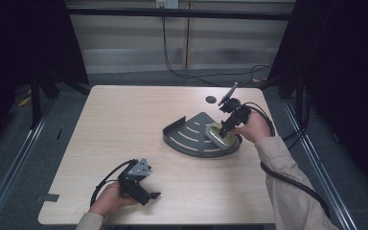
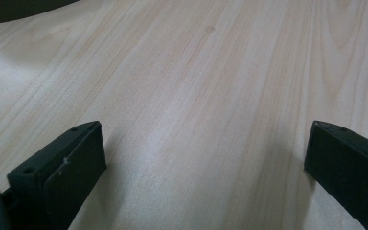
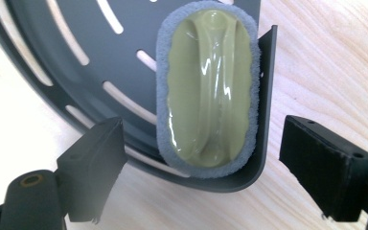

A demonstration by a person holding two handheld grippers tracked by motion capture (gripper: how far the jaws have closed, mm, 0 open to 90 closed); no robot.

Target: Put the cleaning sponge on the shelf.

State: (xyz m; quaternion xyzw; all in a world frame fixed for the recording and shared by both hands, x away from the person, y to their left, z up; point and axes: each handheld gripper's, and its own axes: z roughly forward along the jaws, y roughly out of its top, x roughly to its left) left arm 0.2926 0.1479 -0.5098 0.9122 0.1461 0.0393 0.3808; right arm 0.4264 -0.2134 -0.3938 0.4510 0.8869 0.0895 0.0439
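Your right gripper [image 3: 201,167] hangs wide open over a light, soft-edged sponge [image 3: 208,91]; grip its long sides.

Wide bare table [image 1: 124,120] across the left and middle, open for passage. To the right, blocked by a slotted grey tray [image 1: 187,136] with a raised rim, sponge [image 3: 208,91] tucked against its wall. Bare wood between the left gripper [image 2: 203,158]'s spread jaws.

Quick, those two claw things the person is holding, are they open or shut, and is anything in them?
Left gripper: open, empty, over bare table.
Right gripper: open, holding nothing, above the sponge in the grey tray.
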